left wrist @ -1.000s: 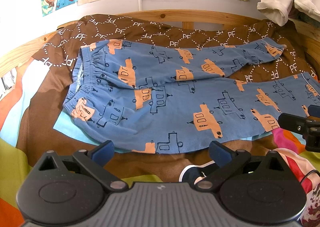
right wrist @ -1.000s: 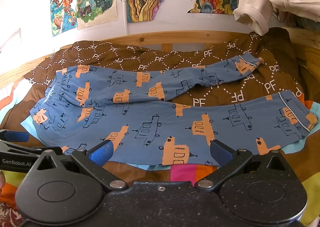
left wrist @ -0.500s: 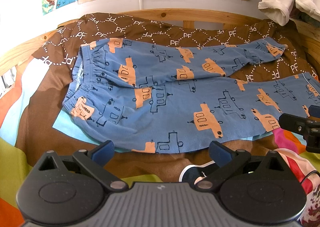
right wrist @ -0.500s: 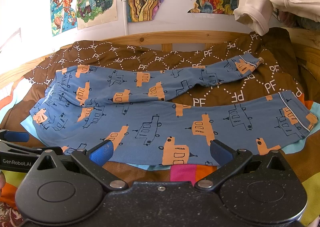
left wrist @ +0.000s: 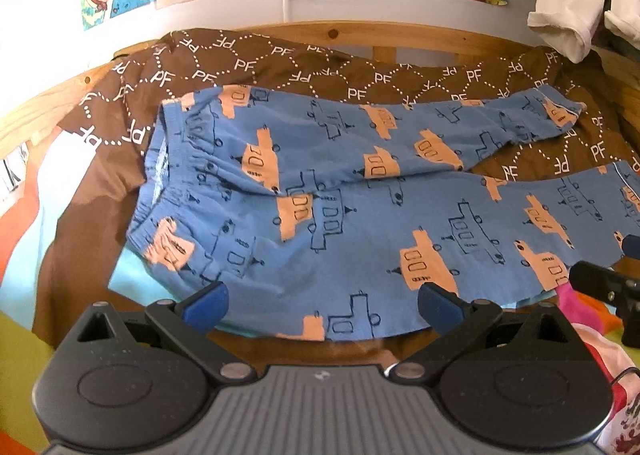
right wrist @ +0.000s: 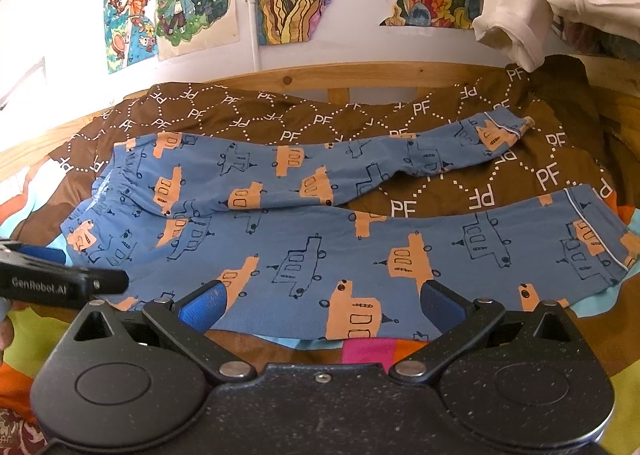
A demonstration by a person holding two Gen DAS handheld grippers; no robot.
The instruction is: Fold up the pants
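Both grippers hover with jaws spread wide and nothing between them, at the bottom of their own views, aimed at the near edge of the garment. The left gripper (left wrist: 322, 305) sits low in the left wrist view, its blue fingertips (left wrist: 206, 301) level with the near hem; in the right wrist view it enters at the left edge as a black bar. The right gripper (right wrist: 320, 305) is likewise released, and shows at the right edge of the left wrist view as a dark finger.

Starting at the left of the frame, the blue cotton pants printed with orange and outlined vehicles (left wrist: 340, 215) have their gathered elastic waistband (left wrist: 160, 175) lying toward the left, wrinkled and slightly bunched. Moving right, the two legs spread apart: the far leg (right wrist: 360, 163) angles toward the upper right, ending in a piped cuff, while the near leg (right wrist: 460, 251) runs straight along the lower right. Brown cloth shows between them, so the legs are not yet stacked.

The pants lie flat on a brown quilted blanket with white PF lettering (right wrist: 440, 111), over a multicoloured sheet (left wrist: 24, 335), with a wooden bed rail (left wrist: 400, 33) behind.

The likely reason for the placing: one tool near the waist side, one toward the leg, ready to pinch the near edge and carry it over the far leg.
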